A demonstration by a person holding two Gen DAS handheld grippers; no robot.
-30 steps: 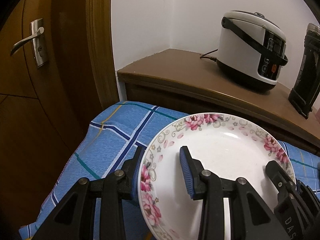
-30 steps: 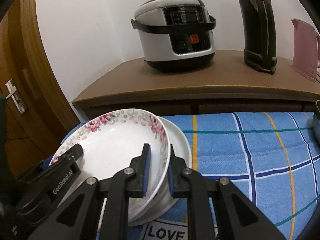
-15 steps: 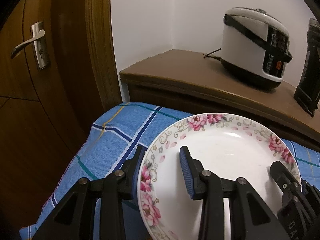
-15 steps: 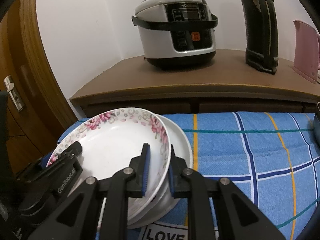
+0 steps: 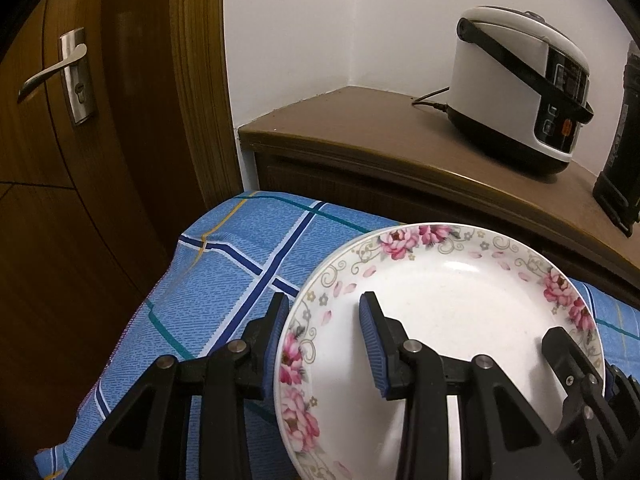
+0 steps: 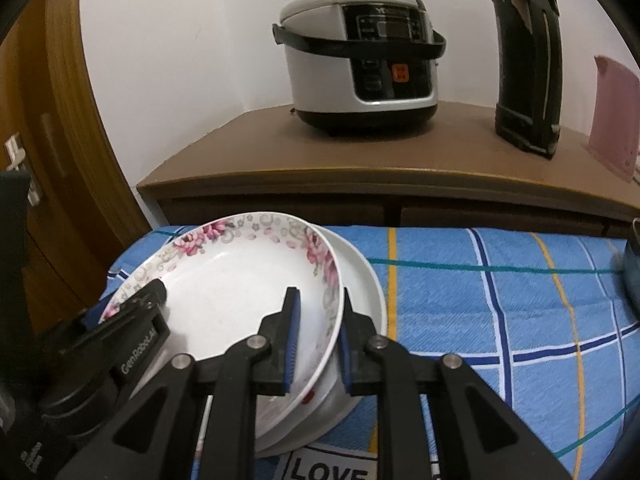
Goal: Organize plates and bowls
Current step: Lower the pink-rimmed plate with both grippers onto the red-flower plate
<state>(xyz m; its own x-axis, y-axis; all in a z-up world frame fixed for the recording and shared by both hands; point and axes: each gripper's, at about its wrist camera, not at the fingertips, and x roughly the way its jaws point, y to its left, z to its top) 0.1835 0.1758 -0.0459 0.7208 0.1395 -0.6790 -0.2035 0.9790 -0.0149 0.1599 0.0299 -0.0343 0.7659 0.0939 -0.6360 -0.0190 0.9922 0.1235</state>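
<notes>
A white plate with pink flowers on its rim (image 5: pixel 460 320) (image 6: pixel 240 280) is held over the blue checked cloth (image 5: pixel 240 264). My left gripper (image 5: pixel 324 340) straddles its left rim, jaws wider than the rim. My right gripper (image 6: pixel 318 328) is shut on its right rim. Under it a plain white plate (image 6: pixel 360 280) shows at the right, on top of a stack. The left gripper also shows in the right wrist view (image 6: pixel 132 320).
A brown sideboard (image 6: pixel 360 168) stands behind the cloth with a rice cooker (image 6: pixel 360 56), a black upright appliance (image 6: pixel 524 60) and a pink jug (image 6: pixel 616 112). A wooden door with a lever handle (image 5: pixel 52 72) is at the left. A dark object (image 6: pixel 632 272) sits at the far right.
Both grippers and the flowered plate have shifted slightly; the background has slid a little to the right in the left view. Grips look unchanged.
</notes>
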